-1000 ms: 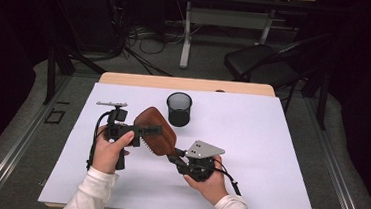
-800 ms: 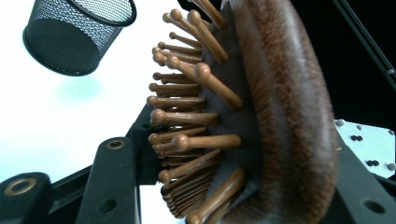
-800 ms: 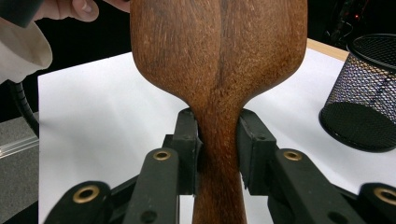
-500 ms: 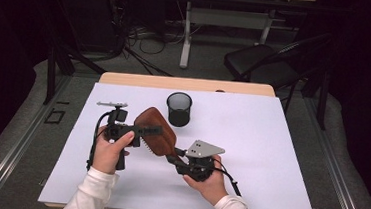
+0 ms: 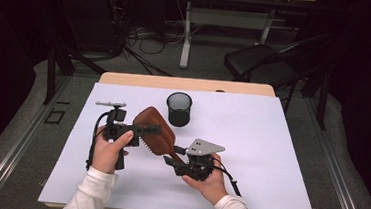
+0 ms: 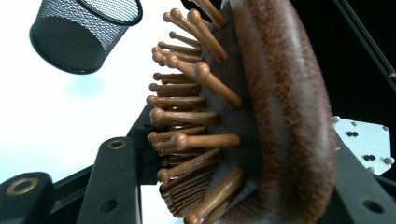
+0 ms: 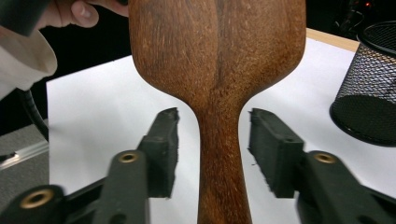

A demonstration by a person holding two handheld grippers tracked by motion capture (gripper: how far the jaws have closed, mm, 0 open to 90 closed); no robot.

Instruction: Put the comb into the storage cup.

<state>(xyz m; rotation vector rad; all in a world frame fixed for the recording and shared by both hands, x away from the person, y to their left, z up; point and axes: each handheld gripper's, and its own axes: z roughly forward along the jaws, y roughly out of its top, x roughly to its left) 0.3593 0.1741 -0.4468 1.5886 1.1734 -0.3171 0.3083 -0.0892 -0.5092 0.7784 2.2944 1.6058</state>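
Gripping hairbrush [image 5: 153, 134] head, left tool [image 5: 144, 130]; right tool [image 7: 212, 154] just released, beside mesh cup [image 5: 179, 109].

The mesh pen cup [image 5: 179, 109] stands just beyond the wooden hairbrush [image 5: 155, 131], at its one o'clock, blocking passage that way. From three to five o'clock of the cup, the white desk [image 5: 269, 156] lies open to its right edge.

Right gripper [image 7: 212, 151] jaws have just been opening; hairbrush [image 7: 217, 60] handle sits between them, pads clear of it.
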